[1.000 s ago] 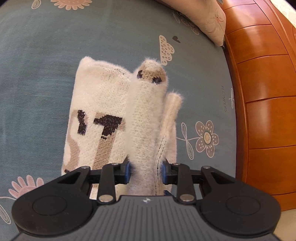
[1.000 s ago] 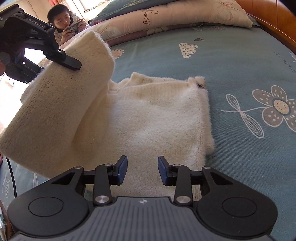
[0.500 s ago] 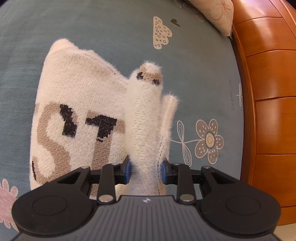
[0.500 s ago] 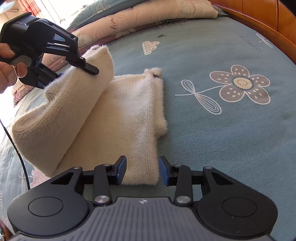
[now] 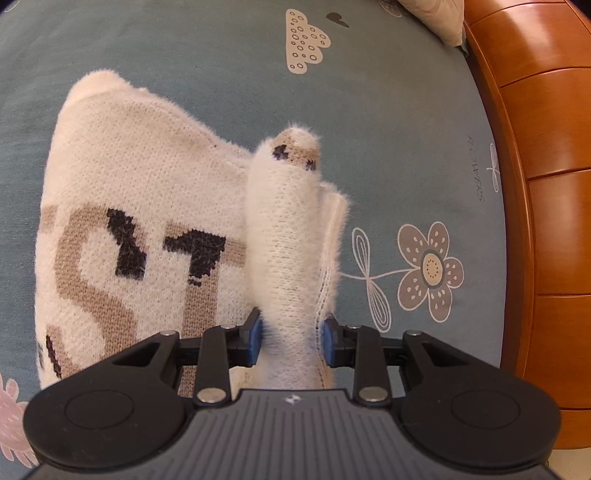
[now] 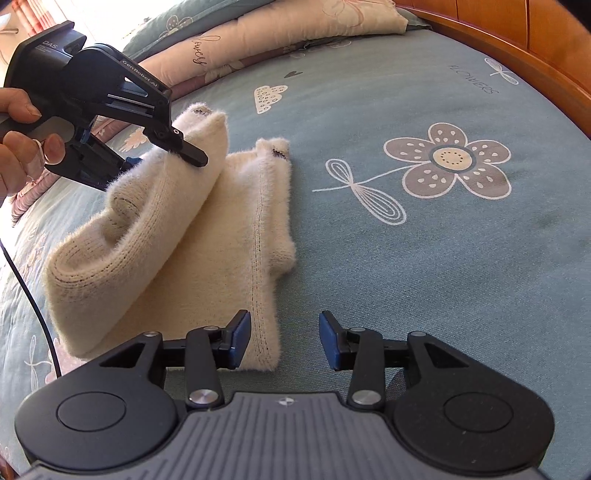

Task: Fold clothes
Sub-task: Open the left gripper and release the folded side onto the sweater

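Left hand-held gripper point(image 5: 291, 341) clamps a raised fold of the fluffy cream knitted sweater point(image 6: 207, 236) lying on the blue-grey flowered bed point(image 6: 424, 258); right hand-held gripper point(image 6: 284, 341), jaws opening and empty, sits just beside its near hem, seam running away.

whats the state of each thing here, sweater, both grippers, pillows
sweater: partly folded on the bed, one fold lifted
left gripper: jaws shut on the sweater's lifted fold
right gripper: jaws opening, sweater's corner between them, unpinched
pillows: stacked at the bed's head
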The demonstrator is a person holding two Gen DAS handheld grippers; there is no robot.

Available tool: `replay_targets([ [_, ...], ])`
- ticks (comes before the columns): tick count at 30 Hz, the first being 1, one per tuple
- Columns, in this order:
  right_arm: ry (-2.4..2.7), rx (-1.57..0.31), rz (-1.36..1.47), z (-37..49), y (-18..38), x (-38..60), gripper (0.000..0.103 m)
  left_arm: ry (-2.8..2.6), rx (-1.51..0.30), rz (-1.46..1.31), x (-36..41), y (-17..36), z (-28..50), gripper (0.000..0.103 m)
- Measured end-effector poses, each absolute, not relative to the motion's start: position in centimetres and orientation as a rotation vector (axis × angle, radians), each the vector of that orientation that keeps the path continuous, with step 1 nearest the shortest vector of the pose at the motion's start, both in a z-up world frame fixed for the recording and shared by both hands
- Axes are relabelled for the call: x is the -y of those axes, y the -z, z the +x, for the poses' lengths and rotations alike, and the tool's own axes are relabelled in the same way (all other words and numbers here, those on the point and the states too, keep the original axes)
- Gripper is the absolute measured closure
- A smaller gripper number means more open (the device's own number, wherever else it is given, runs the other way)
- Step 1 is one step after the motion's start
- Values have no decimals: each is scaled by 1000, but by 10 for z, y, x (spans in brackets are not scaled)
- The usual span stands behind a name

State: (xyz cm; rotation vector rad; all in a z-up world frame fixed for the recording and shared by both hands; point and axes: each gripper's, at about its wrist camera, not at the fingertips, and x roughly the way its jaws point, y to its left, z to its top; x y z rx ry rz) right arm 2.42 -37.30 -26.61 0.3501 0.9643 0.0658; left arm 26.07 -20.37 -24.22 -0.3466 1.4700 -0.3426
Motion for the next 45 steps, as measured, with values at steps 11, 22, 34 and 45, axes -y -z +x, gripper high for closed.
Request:
replay_targets([
  [11,-46,-975,342,19,267,376,50,382,-1420,-231,237,247,252,50],
  [22,-46,-943,399,10,253,398,46,585,-1280,-249,205,198,235,44],
  [34,-366,-992,597,46,252,343,7,502,-1193,17,128,183,166,43],
  [45,-196,-1081,696,80,275,345,70,425,-1164,52,81,112,141,43],
])
